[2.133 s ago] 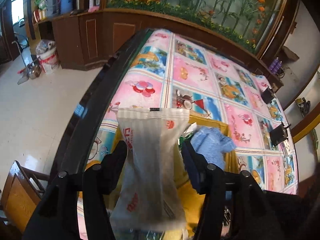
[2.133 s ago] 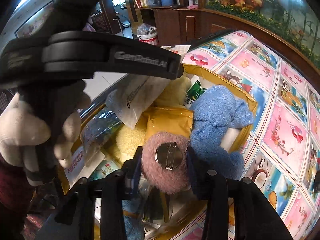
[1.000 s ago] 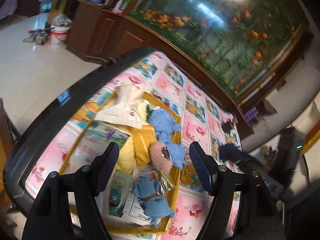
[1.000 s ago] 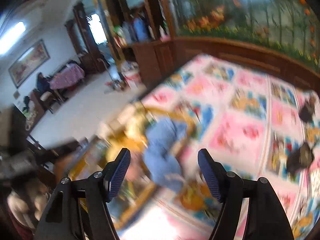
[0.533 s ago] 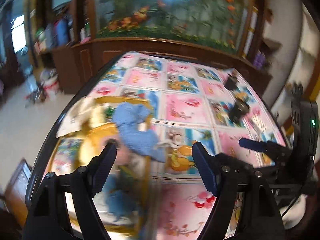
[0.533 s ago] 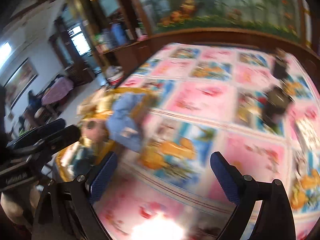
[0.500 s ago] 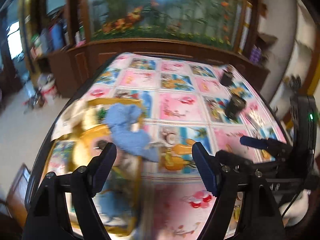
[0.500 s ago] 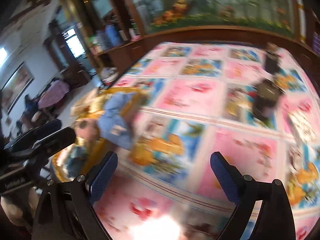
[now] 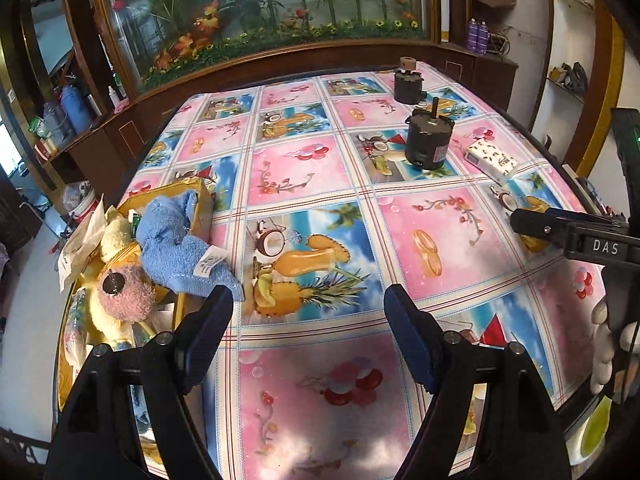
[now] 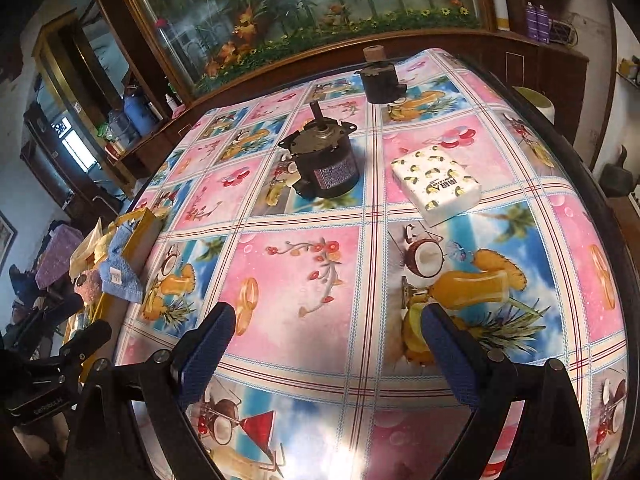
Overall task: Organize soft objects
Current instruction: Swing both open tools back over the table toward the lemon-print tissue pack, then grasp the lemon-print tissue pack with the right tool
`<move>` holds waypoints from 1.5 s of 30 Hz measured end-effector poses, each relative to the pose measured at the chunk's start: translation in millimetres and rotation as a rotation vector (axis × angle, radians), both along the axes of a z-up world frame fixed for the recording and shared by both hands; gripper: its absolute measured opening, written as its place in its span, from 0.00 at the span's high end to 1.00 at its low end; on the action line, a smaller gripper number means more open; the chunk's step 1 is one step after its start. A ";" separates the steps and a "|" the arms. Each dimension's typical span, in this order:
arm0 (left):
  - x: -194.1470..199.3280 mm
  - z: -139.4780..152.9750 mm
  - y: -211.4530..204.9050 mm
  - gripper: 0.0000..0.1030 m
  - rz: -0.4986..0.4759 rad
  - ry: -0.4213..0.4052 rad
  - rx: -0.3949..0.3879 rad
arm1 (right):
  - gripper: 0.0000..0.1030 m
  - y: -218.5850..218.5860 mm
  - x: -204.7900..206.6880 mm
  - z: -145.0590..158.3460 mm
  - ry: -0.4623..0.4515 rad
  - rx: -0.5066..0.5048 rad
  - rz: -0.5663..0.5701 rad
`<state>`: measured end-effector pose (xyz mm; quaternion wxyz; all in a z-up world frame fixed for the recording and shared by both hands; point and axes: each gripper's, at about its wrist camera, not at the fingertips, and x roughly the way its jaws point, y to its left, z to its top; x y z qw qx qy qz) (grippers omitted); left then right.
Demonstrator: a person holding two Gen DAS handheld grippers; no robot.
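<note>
A yellow box (image 9: pixel 202 206) at the table's left edge holds soft things: a blue towel (image 9: pixel 176 248) draped over its rim, a pink fluffy toy (image 9: pixel 126 294), a pale yellow plush (image 9: pixel 114 230) and plastic bags. The same yellow box (image 10: pixel 140 236) and blue towel (image 10: pixel 118 266) show far left in the right wrist view. A white tissue pack (image 10: pixel 436 186) lies on the right part of the table, also as tissue pack (image 9: pixel 492 158). My left gripper (image 9: pixel 308 320) is open and empty above the table, right of the box. My right gripper (image 10: pixel 326 336) is open and empty, well short of the tissue pack.
Two dark motors (image 10: pixel 324 164) (image 10: pixel 380 76) stand on the patterned tablecloth (image 9: pixel 304 168) toward the back. A wooden cabinet with a glass plant display (image 9: pixel 260 8) runs behind the table. A gloved hand (image 9: pixel 604 352) holds the right gripper's handle.
Both grippers let go of what they held, the bag and the pink toy now lying in the box. Both swung right and back, now open over the table.
</note>
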<state>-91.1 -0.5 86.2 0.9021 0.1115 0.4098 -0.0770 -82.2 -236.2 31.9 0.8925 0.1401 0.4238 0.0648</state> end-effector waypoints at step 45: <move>0.0 58.2 109.8 0.24 0.197 -0.173 -0.188 | 0.12 -50.2 138.5 -34.3 0.131 -0.132 -0.037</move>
